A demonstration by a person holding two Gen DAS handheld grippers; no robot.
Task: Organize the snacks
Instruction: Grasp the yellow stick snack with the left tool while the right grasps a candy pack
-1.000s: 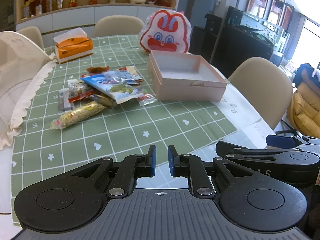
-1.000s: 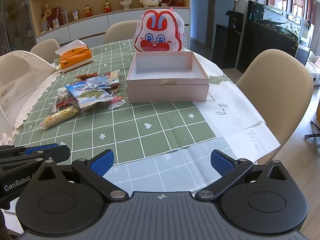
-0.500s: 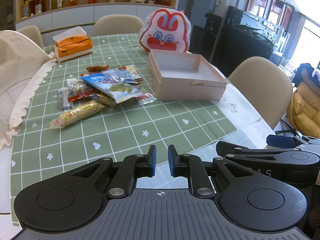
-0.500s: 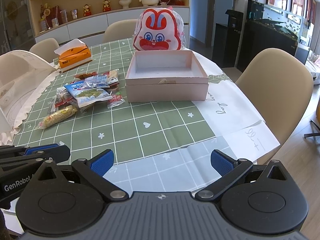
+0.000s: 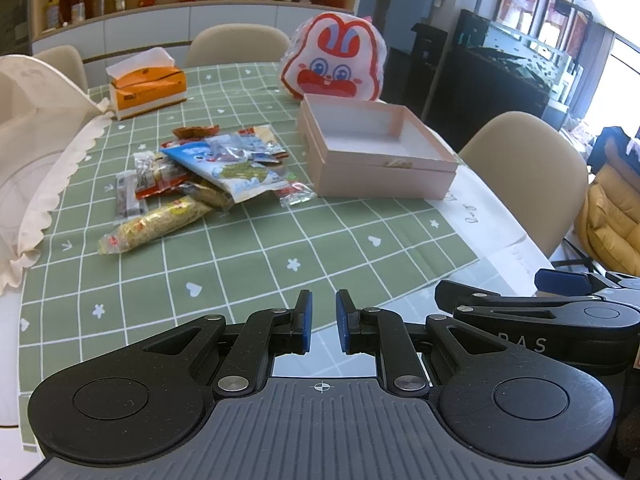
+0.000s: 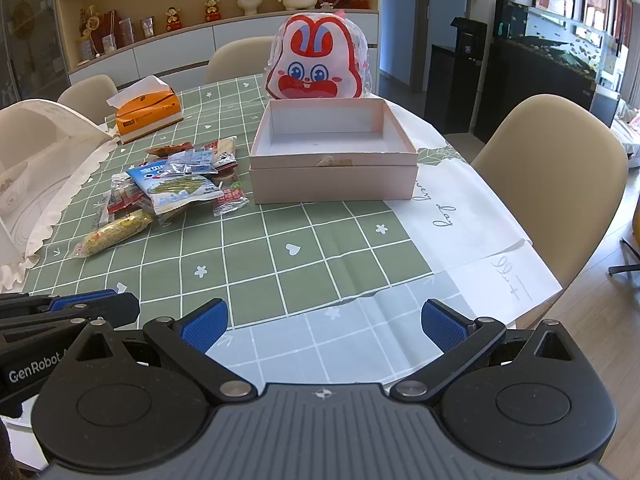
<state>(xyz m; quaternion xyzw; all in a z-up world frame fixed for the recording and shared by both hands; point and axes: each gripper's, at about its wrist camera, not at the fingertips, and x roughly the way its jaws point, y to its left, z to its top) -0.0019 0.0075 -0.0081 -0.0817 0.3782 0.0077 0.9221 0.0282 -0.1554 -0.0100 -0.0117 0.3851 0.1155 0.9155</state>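
The snack pile (image 6: 168,188) lies on the green checked cloth of the worktop (image 6: 280,264), at about ten o'clock from my right hand-held gripper (image 6: 324,326) and eleven o'clock from my left hand-held gripper (image 5: 322,322), just left of the open pink box (image 6: 334,168), with one small clear-wrapped sweet (image 6: 230,200) nearly touching the box wall. The packets overlap loosely: a blue and white pouch (image 6: 176,192) lies on top, its long axis running from far left to near right in the right wrist view, and a long yellow bar (image 6: 112,236) sticks out of the near edge, its long axis pointing from eight o'clock toward two o'clock, roughly toward the box. My left hand-held gripper is nearly closed, with only a thin gap between the pads and nothing in it; my right one is spread wide and empty. Both hang over the near rim of the worktop, well apart from the snacks. I judge nothing is sorted yet, since the box is empty. The risk I see is the slick, stacked wrappers: pinching the top pouch could drag its neighbours, or a foil edge could slip from the pads. Approaching the yellow bar along its length instead of across it would likely push it away. Behind the box stands a rabbit-face bag (image 6: 316,64), and at eleven o'clock an orange tissue box (image 6: 148,114).
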